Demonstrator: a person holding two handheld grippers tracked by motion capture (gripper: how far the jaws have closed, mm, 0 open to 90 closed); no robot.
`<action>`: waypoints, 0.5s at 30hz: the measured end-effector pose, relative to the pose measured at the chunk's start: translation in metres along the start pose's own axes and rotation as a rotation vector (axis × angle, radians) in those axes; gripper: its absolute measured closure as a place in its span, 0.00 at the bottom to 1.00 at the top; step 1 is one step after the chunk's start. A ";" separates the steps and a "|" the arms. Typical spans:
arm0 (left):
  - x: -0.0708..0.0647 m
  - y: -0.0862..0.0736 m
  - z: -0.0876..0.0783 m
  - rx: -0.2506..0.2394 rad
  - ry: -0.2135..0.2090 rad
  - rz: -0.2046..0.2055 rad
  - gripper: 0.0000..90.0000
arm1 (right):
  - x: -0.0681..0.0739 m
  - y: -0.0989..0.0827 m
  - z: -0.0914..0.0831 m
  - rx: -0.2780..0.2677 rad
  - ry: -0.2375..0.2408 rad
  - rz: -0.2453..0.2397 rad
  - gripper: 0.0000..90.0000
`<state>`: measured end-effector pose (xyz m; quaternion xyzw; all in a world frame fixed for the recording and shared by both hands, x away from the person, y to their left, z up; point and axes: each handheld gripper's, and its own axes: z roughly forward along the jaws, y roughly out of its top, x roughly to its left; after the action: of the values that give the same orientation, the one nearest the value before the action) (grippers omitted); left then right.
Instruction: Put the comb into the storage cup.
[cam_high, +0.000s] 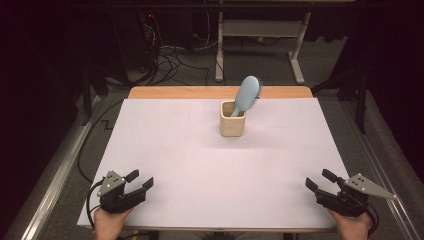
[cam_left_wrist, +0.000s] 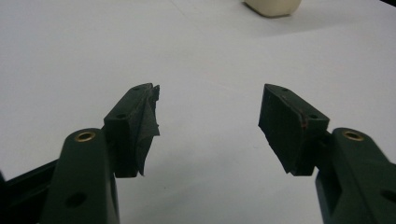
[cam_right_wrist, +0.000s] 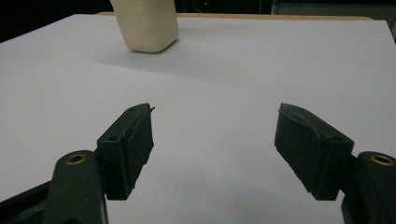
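White table (cam_high: 200, 165): left claw (cam_high: 143, 180) wide, empty; right claw (cam_high: 318, 180) wide, empty; cup (cam_high: 232, 125), hairbrush (cam_high: 247, 94) well apart.

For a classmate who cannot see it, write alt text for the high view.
A blue hairbrush stands handle-down in a cream cup toward the far side of a white table. Near the front corners, the left gripper and right gripper rest with open jaws.
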<state>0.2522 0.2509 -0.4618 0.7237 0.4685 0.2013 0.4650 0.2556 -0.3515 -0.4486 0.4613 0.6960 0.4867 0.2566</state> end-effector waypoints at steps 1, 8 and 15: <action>0.000 0.000 0.000 -0.001 0.000 -0.001 0.42 | 0.000 -0.001 0.000 0.002 0.000 0.003 0.31; 0.000 -0.001 -0.001 -0.001 -0.001 -0.005 0.42 | -0.001 -0.006 0.000 0.008 -0.003 0.015 0.31; 0.001 -0.001 -0.001 0.002 -0.002 -0.009 0.42 | -0.002 -0.009 0.000 0.010 -0.005 0.018 0.31</action>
<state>0.2514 0.2519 -0.4624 0.7223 0.4714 0.1979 0.4657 0.2527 -0.3546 -0.4570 0.4700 0.6937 0.4842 0.2517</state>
